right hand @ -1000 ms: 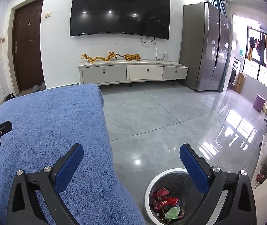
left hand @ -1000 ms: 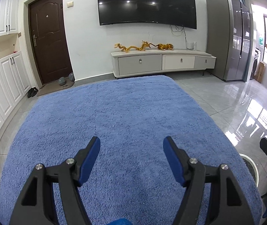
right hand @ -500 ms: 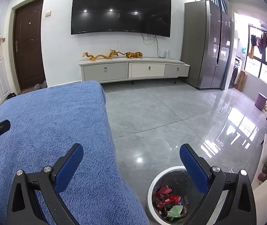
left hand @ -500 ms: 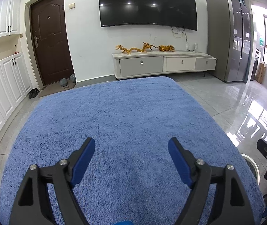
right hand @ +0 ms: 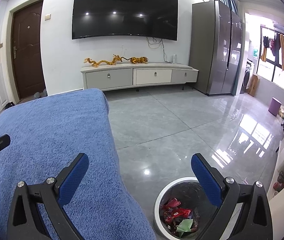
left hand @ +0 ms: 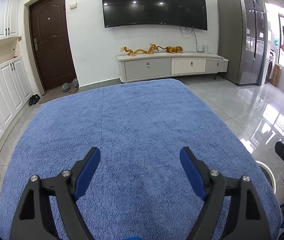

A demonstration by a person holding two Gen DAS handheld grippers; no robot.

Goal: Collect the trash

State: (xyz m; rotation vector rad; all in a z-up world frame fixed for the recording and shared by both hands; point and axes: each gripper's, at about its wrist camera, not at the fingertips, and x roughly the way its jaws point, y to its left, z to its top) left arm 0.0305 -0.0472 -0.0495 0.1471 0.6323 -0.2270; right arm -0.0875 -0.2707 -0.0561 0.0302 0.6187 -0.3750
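Observation:
A white-rimmed trash bin (right hand: 162, 192) stands on the floor at the lower right of the right wrist view; inside lie red wrappers (right hand: 174, 212) and a green paper (right hand: 184, 225). My right gripper (right hand: 140, 163) is open and empty, above the bin and the edge of the blue fuzzy cloth (right hand: 48, 132). My left gripper (left hand: 140, 156) is open and empty above the same blue cloth (left hand: 126, 120), which shows no trash on it. The bin's rim (left hand: 267, 172) shows at the right edge of the left wrist view.
A grey TV cabinet (right hand: 138, 76) with gold figurines stands at the far wall under a wall TV (right hand: 124, 12). A grey fridge (right hand: 215, 48) stands to the right, a brown door (left hand: 50, 40) and white cupboards (left hand: 0, 96) to the left. Glossy grey tiles (right hand: 182, 124) surround the cloth.
Both views have lifted and tilted up slightly. The left gripper's jaws have opened a little wider. The right gripper has stayed open over the bin.

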